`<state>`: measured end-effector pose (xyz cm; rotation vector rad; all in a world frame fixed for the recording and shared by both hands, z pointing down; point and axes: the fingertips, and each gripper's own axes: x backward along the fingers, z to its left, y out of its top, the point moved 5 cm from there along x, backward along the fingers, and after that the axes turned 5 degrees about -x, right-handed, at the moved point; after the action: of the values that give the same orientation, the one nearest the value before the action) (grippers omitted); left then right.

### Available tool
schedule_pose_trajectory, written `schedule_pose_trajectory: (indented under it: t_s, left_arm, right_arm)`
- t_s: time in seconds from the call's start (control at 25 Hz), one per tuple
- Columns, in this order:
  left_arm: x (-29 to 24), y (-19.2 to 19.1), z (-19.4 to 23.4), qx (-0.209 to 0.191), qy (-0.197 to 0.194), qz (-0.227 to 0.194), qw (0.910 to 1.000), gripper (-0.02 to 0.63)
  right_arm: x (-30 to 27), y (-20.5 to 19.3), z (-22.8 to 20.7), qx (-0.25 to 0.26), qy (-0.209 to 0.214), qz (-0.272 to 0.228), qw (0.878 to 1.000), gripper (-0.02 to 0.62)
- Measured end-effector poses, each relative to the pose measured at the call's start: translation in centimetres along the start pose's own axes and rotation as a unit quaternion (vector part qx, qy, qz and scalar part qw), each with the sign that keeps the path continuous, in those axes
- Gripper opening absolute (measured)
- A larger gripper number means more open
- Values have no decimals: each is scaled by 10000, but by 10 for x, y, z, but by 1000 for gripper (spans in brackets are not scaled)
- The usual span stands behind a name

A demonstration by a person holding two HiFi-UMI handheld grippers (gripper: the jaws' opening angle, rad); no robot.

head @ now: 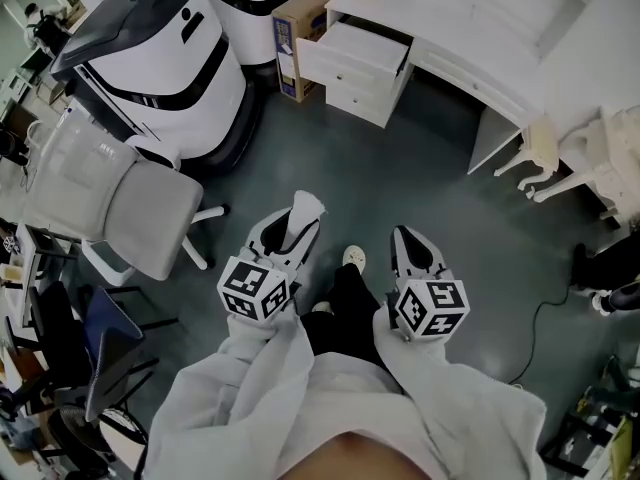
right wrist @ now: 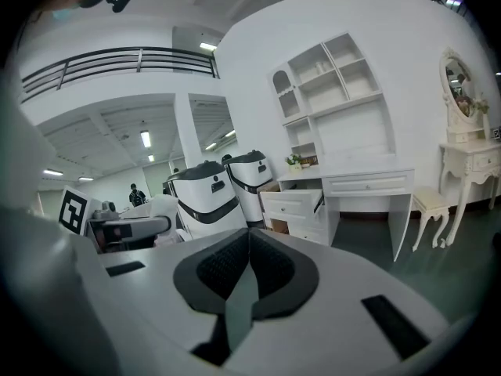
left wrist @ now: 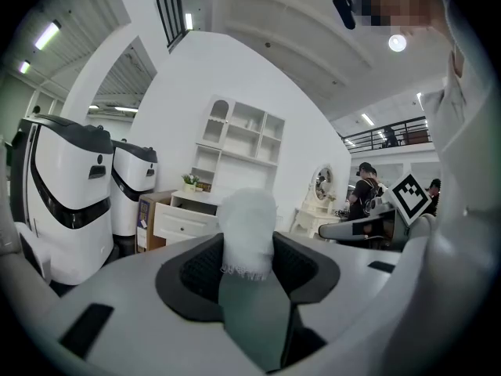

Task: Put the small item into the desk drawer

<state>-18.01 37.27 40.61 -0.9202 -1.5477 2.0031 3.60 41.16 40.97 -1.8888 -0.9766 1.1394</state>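
A small white crumpled item (head: 306, 206) sticks up from my left gripper (head: 297, 230), whose jaws are shut on it. In the left gripper view the item (left wrist: 249, 224) fills the gap between the dark pads (left wrist: 196, 269). My right gripper (head: 409, 242) is beside it, shut with nothing held, its pads (right wrist: 227, 263) meeting at the tip. The white desk (head: 480, 28) stands well ahead across the floor, with its top drawer (head: 355, 50) pulled open. That drawer (right wrist: 296, 204) also shows in the right gripper view, and the drawer unit (left wrist: 184, 219) shows in the left gripper view.
Two large white machines (head: 165, 63) stand at the left, with a cardboard box (head: 298, 30) beside the drawer unit. A white office chair (head: 125, 203) is close on my left. A white stool (head: 540, 153) and a floor cable (head: 530, 333) lie to the right.
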Motion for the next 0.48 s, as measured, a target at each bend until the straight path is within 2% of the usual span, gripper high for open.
schedule_pose_trajectory:
  t_s: [0.48]
  left_arm:
    - [-103,38,53,36,177,-30,9998,187]
  right_arm:
    - [-90,71,-57,142,71,97,9998,34]
